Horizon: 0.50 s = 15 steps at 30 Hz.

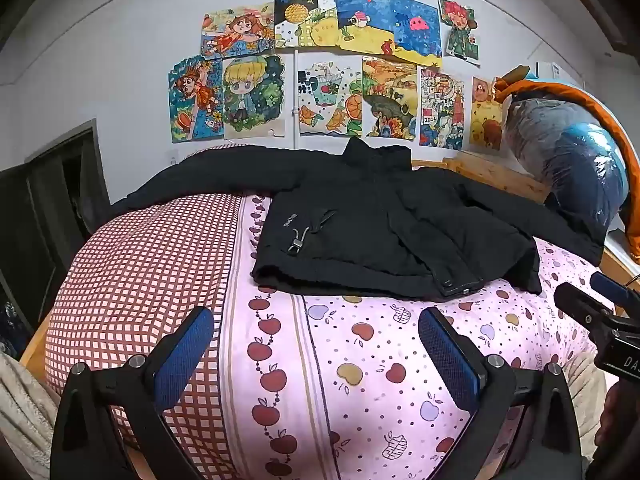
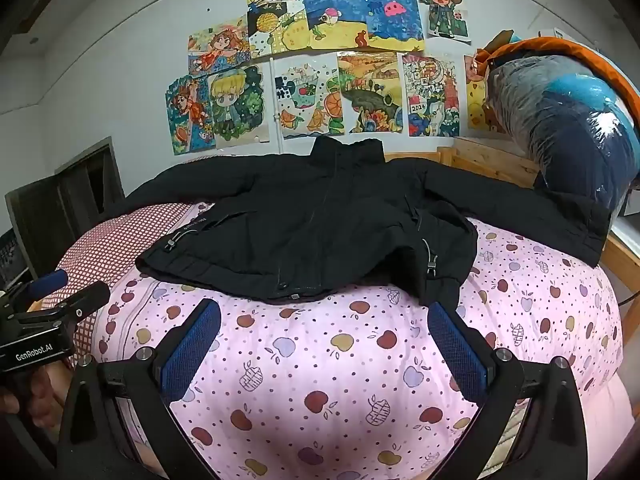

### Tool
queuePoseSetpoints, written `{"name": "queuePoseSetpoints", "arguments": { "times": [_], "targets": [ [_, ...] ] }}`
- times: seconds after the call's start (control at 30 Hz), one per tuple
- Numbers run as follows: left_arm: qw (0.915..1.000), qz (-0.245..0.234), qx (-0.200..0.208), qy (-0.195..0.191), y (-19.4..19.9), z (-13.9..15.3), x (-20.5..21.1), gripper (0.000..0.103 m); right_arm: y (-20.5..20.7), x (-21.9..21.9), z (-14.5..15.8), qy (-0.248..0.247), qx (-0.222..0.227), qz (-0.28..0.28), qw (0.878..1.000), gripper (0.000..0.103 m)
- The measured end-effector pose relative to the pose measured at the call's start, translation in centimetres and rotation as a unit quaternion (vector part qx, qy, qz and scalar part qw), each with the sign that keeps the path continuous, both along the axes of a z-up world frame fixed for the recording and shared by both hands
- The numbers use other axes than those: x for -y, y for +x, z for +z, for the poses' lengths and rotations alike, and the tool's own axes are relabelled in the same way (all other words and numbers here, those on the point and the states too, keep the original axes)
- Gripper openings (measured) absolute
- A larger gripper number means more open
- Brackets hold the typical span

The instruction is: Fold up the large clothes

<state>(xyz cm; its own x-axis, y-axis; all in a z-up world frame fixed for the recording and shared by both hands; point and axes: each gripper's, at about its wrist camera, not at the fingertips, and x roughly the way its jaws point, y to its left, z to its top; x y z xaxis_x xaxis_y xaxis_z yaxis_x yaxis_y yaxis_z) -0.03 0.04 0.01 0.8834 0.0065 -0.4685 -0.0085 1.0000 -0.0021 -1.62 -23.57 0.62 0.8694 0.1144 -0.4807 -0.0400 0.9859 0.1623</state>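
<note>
A large black padded jacket [image 1: 372,224] lies face up on the bed with both sleeves spread out to the sides; it also shows in the right wrist view [image 2: 320,224]. Its hem faces me. My left gripper [image 1: 316,328] is open and empty, held above the bedding short of the hem. My right gripper [image 2: 324,320] is open and empty, close to the hem near the jacket's front snap. The right gripper also shows at the right edge of the left wrist view [image 1: 592,304], and the left gripper shows at the left edge of the right wrist view [image 2: 60,288].
The bed carries a pink apple-print quilt [image 2: 360,380] and a red checked cover [image 1: 140,280] on the left. A plastic-wrapped blue bundle [image 2: 568,128] stands at the right by a wooden bed frame [image 2: 488,160]. Drawings cover the wall [image 1: 320,60]. A dark cabinet [image 1: 48,208] is at the left.
</note>
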Motion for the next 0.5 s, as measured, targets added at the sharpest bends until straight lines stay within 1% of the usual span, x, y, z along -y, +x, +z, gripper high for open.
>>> {"name": "queuePoseSetpoints", "arguments": {
  "times": [0.3,0.33,0.43,0.5],
  "targets": [
    [1.0000,-0.002,-0.003,0.004,-0.2,0.1,0.2,0.103,0.0,0.0,-0.2,0.000,-0.001,0.000,1.000,0.102],
    [1.0000,-0.002,-0.004,0.003,0.3,0.4,-0.7,0.103,0.0,0.0,-0.2,0.000,-0.002,-0.001,1.000,0.102],
    [1.0000,-0.002,-0.004,0.004,0.4,0.7,-0.8,0.103,0.3,0.0,-0.4,0.001,-0.003,-0.002,1.000,0.102],
    [1.0000,-0.001,-0.003,0.004,0.4,0.2,-0.8,0.103,0.1,-0.3,-0.6,0.002,-0.003,-0.001,1.000,0.102]
  ]
}}
